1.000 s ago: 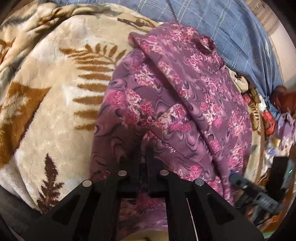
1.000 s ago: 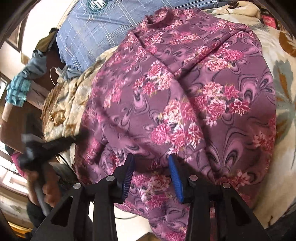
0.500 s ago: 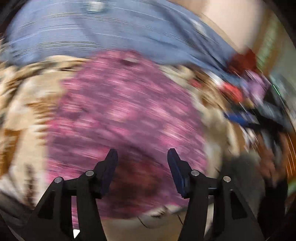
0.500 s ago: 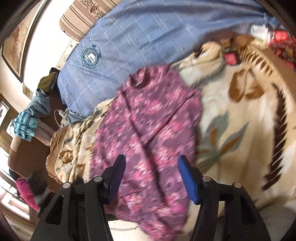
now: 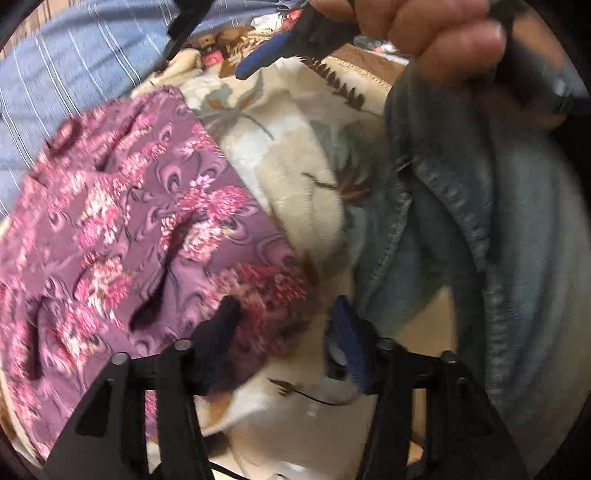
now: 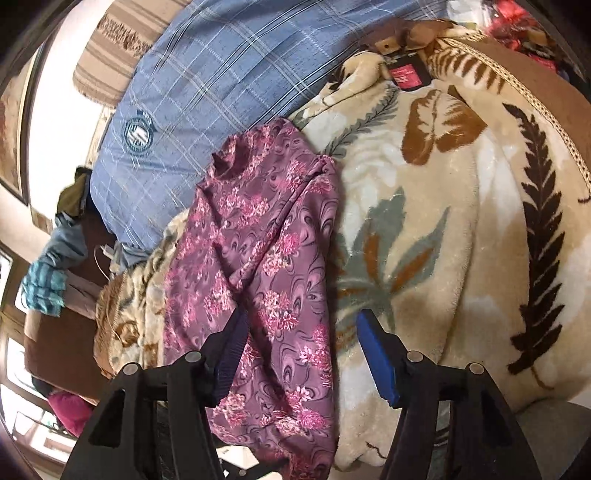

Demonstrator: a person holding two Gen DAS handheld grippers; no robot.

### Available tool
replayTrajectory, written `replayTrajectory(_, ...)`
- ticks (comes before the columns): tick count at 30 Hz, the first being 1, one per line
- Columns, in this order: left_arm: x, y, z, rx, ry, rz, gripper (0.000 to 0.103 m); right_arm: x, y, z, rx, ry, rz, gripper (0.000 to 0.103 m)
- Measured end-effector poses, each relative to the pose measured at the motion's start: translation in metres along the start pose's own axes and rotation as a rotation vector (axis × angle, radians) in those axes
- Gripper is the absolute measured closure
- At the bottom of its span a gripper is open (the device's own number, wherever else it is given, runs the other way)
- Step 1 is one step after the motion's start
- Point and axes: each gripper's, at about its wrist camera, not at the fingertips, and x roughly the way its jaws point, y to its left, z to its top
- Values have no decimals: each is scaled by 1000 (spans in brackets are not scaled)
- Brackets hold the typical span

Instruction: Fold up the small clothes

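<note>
1. Lying folded lengthwise on the bed, the purple floral top [image 6: 258,258] runs from below the right gripper's [image 6: 299,354] jaws up to its neck opening beside the blue checked pillow [image 6: 207,96].
2. The right gripper's jaws stand wide apart; nothing is clamped. Their left pad sits over the top's lower half, and their right pad sits over the leaf-print blanket [image 6: 461,221] just beside the top's right edge.
3. The left gripper [image 5: 284,332] has its jaws apart and closing, with no fabric pressed between the pads. Its view is motion-blurred.
4. In the left wrist view, the purple floral top [image 5: 147,221] lies to the left of the jaws and reaches under their left pad. The gap between the pads shows the top's lower corner and the blanket [image 5: 295,166].
5. To the right of the left gripper's jaws, a blue denim garment [image 5: 461,221] hangs or lies in folds; its seams are visible.
6. Above the denim, a hand [image 5: 424,29] grips the black handle of the other gripper, whose blue pad points toward the blanket.
7. A red tag [image 6: 406,74] lies on the blanket far ahead of the right gripper's jaws.
</note>
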Motion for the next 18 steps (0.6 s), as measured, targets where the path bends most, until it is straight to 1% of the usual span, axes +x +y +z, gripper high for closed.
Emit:
replayTrajectory(1, 5, 1, -3, 19, 10, 45, 92, 0, 0, -1, -1, 1, 1, 40)
replayTrajectory(2, 7, 9, -5, -1, 18, 51, 97, 1, 0, 0, -1, 3, 4, 40)
replayTrajectory(3, 2, 19, -9, -37, 16, 9, 97, 1, -1, 0, 3, 6, 10, 40)
replayTrajectory(4, -5, 35, -10, -125, 8, -61, 98, 1, -3, 0, 8, 8, 19, 40)
replayTrajectory(5, -16, 56, -11, -245, -12, -147, 98, 2, -4, -1, 14, 16, 36, 40)
replayTrajectory(6, -24, 67, -13, -325, -35, -207, 98, 2, -4, -2, 19, 24, 52, 40)
replayTrajectory(7, -33, 88, -16, -437, -66, -288, 98, 4, -4, -3, 27, 41, 76, 40)
replayTrajectory(9, -41, 119, -25, -583, -103, -375, 98, 10, -2, -9, 47, 86, 138, 40)
replayTrajectory(10, -41, 128, -30, -621, -114, -387, 98, 13, -2, -13, 57, 104, 157, 40)
replayTrajectory(12, -40, 146, -39, -692, -125, -401, 98, 20, 2, -26, 73, 137, 164, 40)
replayTrajectory(15, -31, 161, -50, -793, -129, -461, 98, 36, 8, -49, 78, 194, 131, 40)
replayTrajectory(16, -30, 160, -51, -805, -128, -479, 98, 43, 11, -57, 66, 221, 125, 40)
replayTrajectory(17, -30, 159, -53, -813, -129, -497, 98, 48, 14, -61, 61, 236, 118, 44)
replayTrajectory(18, -31, 159, -52, -813, -137, -521, 98, 52, 18, -64, 57, 248, 118, 52)
